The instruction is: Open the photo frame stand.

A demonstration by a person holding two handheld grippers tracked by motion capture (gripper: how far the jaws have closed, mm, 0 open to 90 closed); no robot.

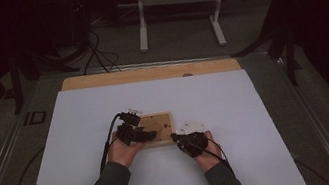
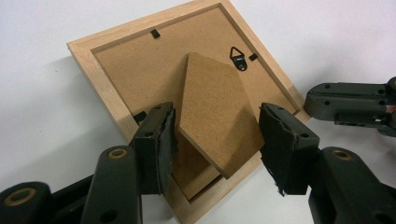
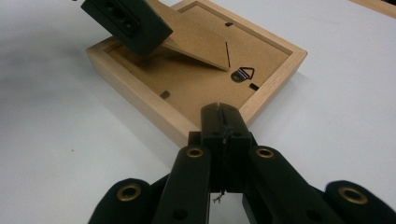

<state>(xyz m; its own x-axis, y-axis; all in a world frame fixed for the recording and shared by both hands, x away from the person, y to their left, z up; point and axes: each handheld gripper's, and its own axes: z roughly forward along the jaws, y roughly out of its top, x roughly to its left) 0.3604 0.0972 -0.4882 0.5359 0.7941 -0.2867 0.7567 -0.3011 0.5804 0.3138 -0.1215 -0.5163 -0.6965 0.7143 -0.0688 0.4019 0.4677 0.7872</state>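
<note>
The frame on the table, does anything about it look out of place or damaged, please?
The frame lies face down, and its stand is lifted off the backing at an angle, between the open left gripper. That gripper's pads look torn at the edges. Nothing else looks odd.

Probably a dim lab: white-topped table (image 1: 236, 111), cables (image 1: 95, 53), stand legs (image 1: 142, 30).

White table sheet (image 1: 234, 96) bare on far, left and right sides of light wooden picture frame (image 1: 161, 123), lying back-up; open passage there. Left gripper (image 2: 217, 140) over frame's near-left part, jaws spread either side of raised brown fibreboard easel flap (image 2: 215, 112); flap stands up from backing, blocks low sweep across. Right gripper (image 3: 223, 122), jaws pressed together, just beside frame's near-right corner. Small black triangular hanger (image 3: 242, 74) nearly flat.
</note>
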